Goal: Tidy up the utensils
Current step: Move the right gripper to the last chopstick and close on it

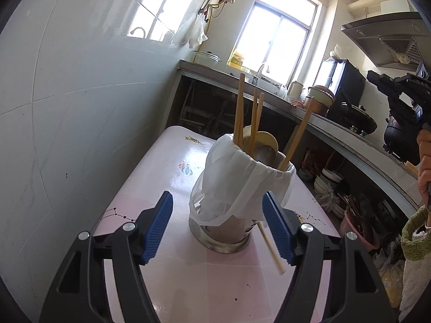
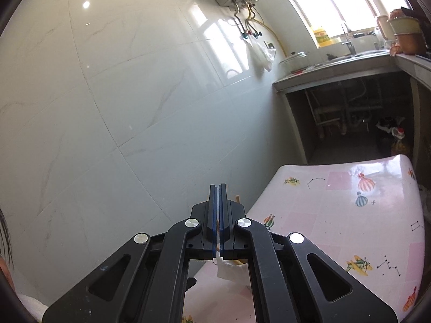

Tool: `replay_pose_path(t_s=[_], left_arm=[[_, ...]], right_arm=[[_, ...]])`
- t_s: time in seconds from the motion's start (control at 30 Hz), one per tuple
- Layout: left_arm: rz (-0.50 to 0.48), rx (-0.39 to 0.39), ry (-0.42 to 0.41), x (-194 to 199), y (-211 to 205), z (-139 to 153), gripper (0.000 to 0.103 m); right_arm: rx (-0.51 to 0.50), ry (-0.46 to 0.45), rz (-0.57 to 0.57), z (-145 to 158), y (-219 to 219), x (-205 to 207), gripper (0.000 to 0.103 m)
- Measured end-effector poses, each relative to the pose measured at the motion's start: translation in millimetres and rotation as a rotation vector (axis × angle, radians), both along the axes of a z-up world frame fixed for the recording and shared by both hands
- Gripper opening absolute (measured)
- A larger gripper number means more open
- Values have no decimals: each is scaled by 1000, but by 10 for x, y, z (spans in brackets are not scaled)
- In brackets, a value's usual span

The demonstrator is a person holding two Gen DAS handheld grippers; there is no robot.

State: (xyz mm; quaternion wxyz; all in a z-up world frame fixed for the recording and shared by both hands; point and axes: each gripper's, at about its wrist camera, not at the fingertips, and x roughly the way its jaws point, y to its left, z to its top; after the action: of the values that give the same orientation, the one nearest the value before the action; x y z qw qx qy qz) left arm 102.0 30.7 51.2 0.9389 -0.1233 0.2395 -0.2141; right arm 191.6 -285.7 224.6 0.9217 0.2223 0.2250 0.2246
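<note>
Left tongs (image 1: 218, 231) open around the holder; right tongs (image 2: 218, 215) pressed shut.

The bag-lined metal holder (image 1: 229, 228) stands on the pink counter (image 1: 167, 167) with chopsticks (image 1: 238, 110) upright inside; one pale chopstick (image 1: 270, 250) leans outside, probably next to collect. Whether the right tongs pinch anything is unclear.

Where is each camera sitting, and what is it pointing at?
Left wrist: rides the left gripper, jaws open, facing the metal utensil holder on the pink table; a hand with the other gripper shows at right.
Right wrist: rides the right gripper, jaws shut, facing the tiled wall, table to the right; dark hair at the left edge.
Both share: the table, window, water heater and sink counter.
</note>
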Motion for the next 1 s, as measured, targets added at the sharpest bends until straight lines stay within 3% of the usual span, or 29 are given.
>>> replay_pose_path(t_s=[0.13, 0.3, 0.4, 0.5, 0.7, 0.77, 0.9, 1.0], left_arm=[[4, 35, 17, 1, -5, -76, 67], [-4, 48, 60, 22, -28, -195, 67], [-12, 65, 85, 13, -53, -284, 67], [-25, 70, 103, -6, -85, -329, 67], [-53, 86, 107, -25, -132, -370, 67], [-56, 91, 109, -4, -139, -379, 67], [-62, 90, 130, 50, -141, -427, 67], [-68, 96, 137, 82, -180, -437, 67]], right_arm=[[-17, 86, -33, -251, -80, -105, 3], [-15, 290, -50, -910, -126, -108, 14], [-76, 395, -78, -1307, -46, -81, 22], [-178, 452, -158, -1618, -48, -47, 23], [-398, 509, -369, -2068, -616, 246, 29], [-395, 555, -394, -2261, -861, 342, 31], [-298, 635, -359, -2599, -1108, 421, 31], [-325, 657, -354, -2705, -1088, 522, 31]])
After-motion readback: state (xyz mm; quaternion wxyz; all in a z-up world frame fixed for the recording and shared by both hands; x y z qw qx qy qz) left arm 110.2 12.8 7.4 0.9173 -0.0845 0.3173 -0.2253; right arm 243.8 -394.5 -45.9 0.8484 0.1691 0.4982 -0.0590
